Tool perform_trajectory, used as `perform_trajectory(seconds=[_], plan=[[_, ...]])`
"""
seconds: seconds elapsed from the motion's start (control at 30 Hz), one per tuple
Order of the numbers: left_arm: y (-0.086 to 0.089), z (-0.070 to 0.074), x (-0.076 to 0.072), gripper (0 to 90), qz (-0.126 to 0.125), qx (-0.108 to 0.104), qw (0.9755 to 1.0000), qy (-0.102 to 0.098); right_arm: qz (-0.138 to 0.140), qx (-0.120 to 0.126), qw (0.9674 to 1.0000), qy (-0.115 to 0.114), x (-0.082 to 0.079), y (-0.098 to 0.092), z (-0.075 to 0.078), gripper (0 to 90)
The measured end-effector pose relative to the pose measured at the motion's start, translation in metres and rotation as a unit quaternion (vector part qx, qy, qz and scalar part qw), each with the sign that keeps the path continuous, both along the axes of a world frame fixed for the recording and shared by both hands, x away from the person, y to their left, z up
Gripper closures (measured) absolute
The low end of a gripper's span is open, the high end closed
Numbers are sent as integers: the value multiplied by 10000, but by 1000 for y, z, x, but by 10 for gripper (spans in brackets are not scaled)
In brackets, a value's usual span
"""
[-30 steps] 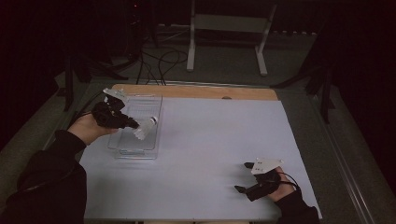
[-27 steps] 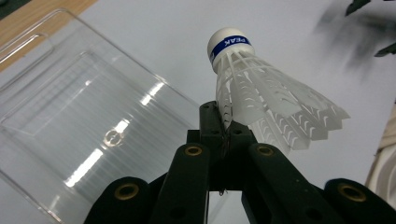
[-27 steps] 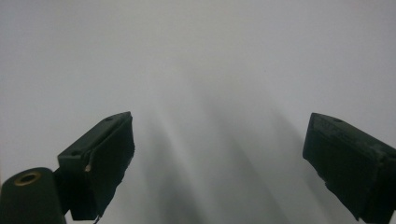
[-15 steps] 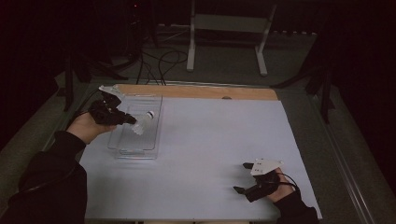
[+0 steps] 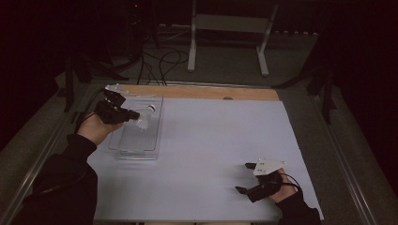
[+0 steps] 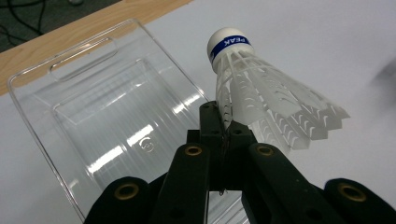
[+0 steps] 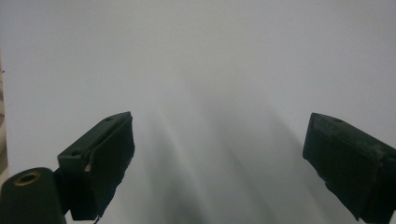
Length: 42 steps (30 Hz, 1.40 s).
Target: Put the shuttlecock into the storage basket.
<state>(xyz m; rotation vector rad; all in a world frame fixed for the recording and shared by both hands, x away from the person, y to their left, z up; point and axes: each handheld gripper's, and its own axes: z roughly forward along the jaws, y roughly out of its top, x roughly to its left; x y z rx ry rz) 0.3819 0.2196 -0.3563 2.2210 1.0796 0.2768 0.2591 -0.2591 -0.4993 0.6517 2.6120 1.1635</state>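
At the left of the worktop: the left tool [image 5: 127,114] was closed on the feather skirt of a white shuttlecock [image 6: 261,100], held above the clear plastic tray [image 5: 123,144], cork nose pointing away from the hand.
Handling: the shuttlecock looked very light and fragile; its thin vanes would likely bend or crush under a hard pinch.
Where to hold: the stiffer ribs near the blue-banded cork seemed the safer place.
Tray: rigid, glossy, probably slippery, with nothing lying in it.
Surface: the worktop [image 5: 216,140] was covered in smooth white sheet with a wooden strip at the far edge.
At the right: the right tool [image 7: 219,163] rested low, jaws wide apart and holding nothing.
Room: dark, with cables and a metal stand on the floor beyond.
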Motion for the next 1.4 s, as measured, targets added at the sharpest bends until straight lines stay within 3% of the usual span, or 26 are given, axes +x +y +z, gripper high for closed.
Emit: perform_trajectory(seconds=[0.2,0.37,0.7,0.83,0.97,1.4], plan=[[-5,0,-2,900,231,16,9997,-50,8,-6,10000,20,0,0,-1,87],[-7,0,-3,900,639,29,9979,-131,-4,2,10000,47,0,0,-1,87],[-13,-11,3,900,1102,9,9939,-95,-7,26,10000,53,0,0,-1,87],[-15,-17,7,900,1209,67,9926,-19,-2,43,10000,62,0,0,0,87],[-17,-25,10,900,1139,83,9935,40,3,33,10000,65,0,0,-1,87],[-18,-40,13,900,1234,89,9923,99,6,39,9999,115,0,1,-2,87]])
